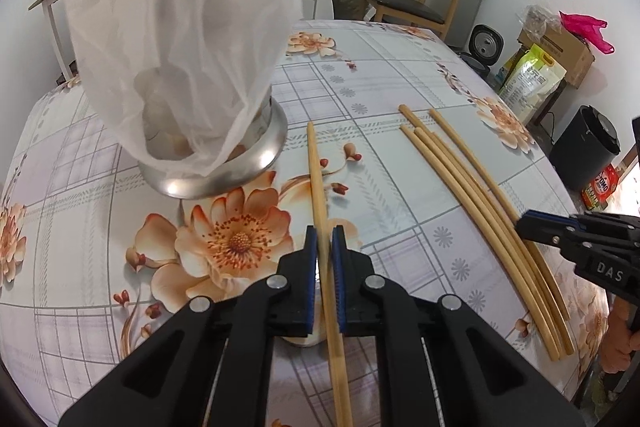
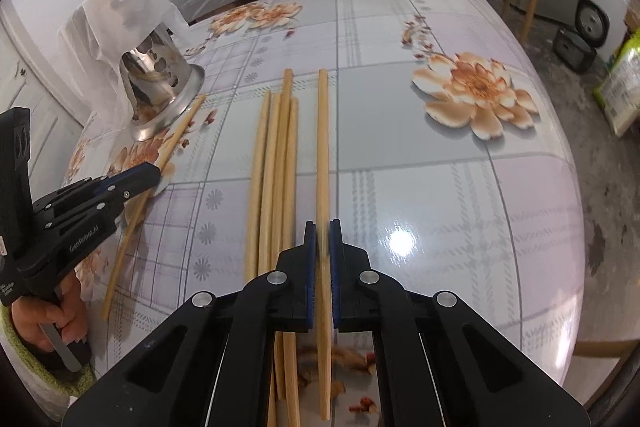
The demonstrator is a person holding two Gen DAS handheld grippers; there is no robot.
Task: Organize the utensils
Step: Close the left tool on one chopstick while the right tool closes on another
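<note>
1. Left wrist view: the left gripper is clenched on one chopstick, whose long axis runs forward out of the jaws and back under the camera, the far tip ending just right of the steel holder.
2. That holder stands on the floral table ahead and to the left of the gripper, draped in a white plastic bag; its mouth is hidden by the bag.
3. Right wrist view: the right gripper is closed on another chopstick, pointing straight away, with a loose bundle of chopsticks lying parallel just beside it on its left.
4. The holder lies well to the far left of the right gripper, so the left one is clearly nearer.
5. Judgement: each stick probably has to be tipped upright before it can drop in.
</note>
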